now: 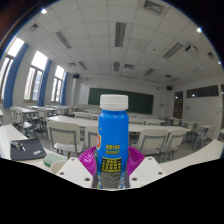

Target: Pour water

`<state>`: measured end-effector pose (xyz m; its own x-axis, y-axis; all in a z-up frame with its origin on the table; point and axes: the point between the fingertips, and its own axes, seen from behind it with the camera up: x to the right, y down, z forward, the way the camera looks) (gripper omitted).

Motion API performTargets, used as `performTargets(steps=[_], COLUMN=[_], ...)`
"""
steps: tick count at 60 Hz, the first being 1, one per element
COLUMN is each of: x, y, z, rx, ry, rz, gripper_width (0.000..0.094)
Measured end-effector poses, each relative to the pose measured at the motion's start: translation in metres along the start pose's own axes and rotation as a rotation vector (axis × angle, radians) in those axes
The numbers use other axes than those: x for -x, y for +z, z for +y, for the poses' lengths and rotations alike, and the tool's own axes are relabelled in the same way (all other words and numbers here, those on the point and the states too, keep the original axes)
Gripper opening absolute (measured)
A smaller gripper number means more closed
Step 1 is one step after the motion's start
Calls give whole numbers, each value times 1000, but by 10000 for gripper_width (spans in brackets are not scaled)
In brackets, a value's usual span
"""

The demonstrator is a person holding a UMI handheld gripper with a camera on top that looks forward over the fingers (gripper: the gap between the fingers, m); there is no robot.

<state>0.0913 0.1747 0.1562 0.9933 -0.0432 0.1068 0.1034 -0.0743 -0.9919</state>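
Gripper (pixel 113 172) clamped on blue-capped bottle (pixel 113 135), upright, contents unclear, classrm desks (pixel 75 127) beyond

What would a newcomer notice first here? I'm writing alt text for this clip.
A bottle with a blue cap and a blue-and-yellow label stands upright in the gripper, whose jaws press it from both sides. Beyond it lies a classroom: rows of pale desks, a dark chalkboard on the far wall, and bright windows to one side.

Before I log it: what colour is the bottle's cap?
Blue cap, clearest in the gripper view.
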Motion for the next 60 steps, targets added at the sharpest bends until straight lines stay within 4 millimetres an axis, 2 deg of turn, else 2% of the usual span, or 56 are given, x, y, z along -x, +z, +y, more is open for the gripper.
performTargets(steps=[3, 4, 7, 8, 9, 14, 16, 17, 18, 19, 22, 24, 27, 28, 29, 32, 33, 35, 36, 37, 40, 43, 49, 51, 59, 60], x=[-1, -8, -9, 0, -10, -20, -17, -6, -19, -23, -27, -22, -21, -30, -20, -19, -19, -24, -26, -26, -25, -35, -9, -6, 43, 51], y=[17, 16, 26, 22, 18, 22, 24, 36, 24, 23, 22, 23, 22, 33, 22, 19, 16, 15, 9, 2, -17, -30, -87, -105, -166, -174], z=[16, 17, 33, 50, 49, 66, 78, 76, 77, 76, 77, 78, 79, 68, 75, 80, 84, 92, 95, 95, 85, 74, 74, 64, 57, 51], rx=[16, 28, 50, 53, 63, 88, 97, 76, 83, 81, 88, 86, 83, 87, 89, 119, 140, 196, 216, 219, 185, 182, 169, 161, 96, 86], ry=[41, 49, 76, 86, 87, 50, 26, 41, 50, 59, 75, 65, 53, 46, 39, 11, 0, -16, -18, -18, -25, -45, -39, -30, 71, 90], rz=[2, 2, 2, -3, -9, 3, 13, 12, 7, 14, 3, 1, 0, -4, -5, -16, -17, -14, -4, 6, 19, 19, 8, -7, -64, -72], gripper_width=[354, 353, 353, 353, 353, 353, 357, 354, 355, 355, 355, 365, 433, 476, 507, 602, 653, 822, 862, 833, 824, 858, 856, 858, 859, 858])
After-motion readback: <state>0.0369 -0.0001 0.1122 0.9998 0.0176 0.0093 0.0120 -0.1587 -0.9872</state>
